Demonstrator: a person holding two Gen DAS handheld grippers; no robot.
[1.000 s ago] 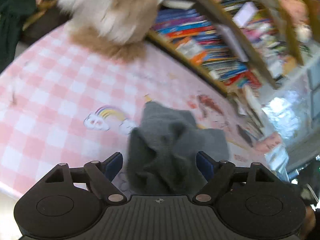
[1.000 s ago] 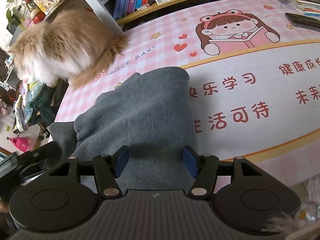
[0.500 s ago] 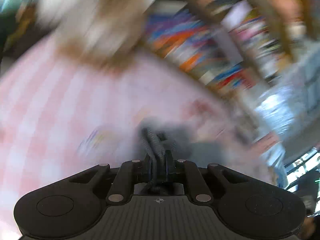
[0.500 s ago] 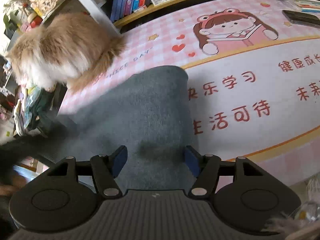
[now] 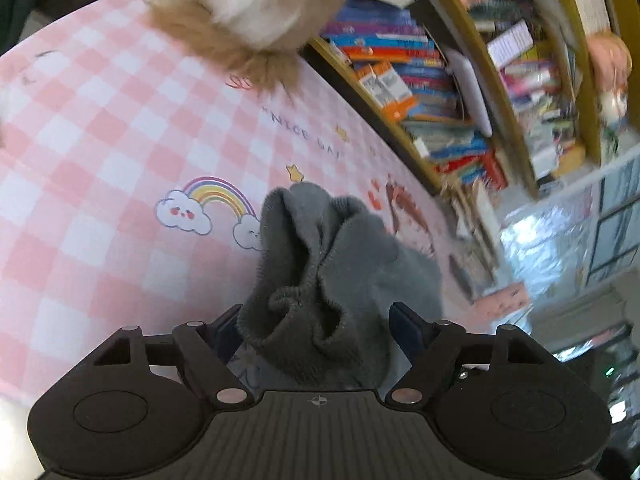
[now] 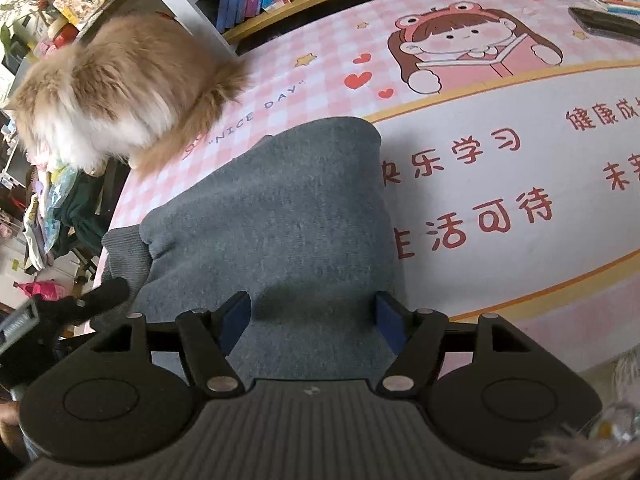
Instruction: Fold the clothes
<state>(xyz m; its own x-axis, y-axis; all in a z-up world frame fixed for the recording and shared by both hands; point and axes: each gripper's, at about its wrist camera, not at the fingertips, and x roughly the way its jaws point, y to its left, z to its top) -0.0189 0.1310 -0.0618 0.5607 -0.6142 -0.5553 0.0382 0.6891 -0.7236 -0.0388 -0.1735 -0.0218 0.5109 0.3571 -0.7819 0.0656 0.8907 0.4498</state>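
Garment [image 6: 280,216]: grey knit, bunched on pink mat [image 6: 500,200].
L gripper [image 5: 316,330]: opening, cloth between jaws.
R gripper [image 6: 314,320]: opening over cloth.

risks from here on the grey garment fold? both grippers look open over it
1. The cat sits on the mat beside the grey garment; it may step on the fabric or swat a gripper.
2. The left gripper is opening with a bunched cuff between its fingers; fabric may snag when it withdraws.
3. The right gripper is opening over flat cloth, so the fold may relax.
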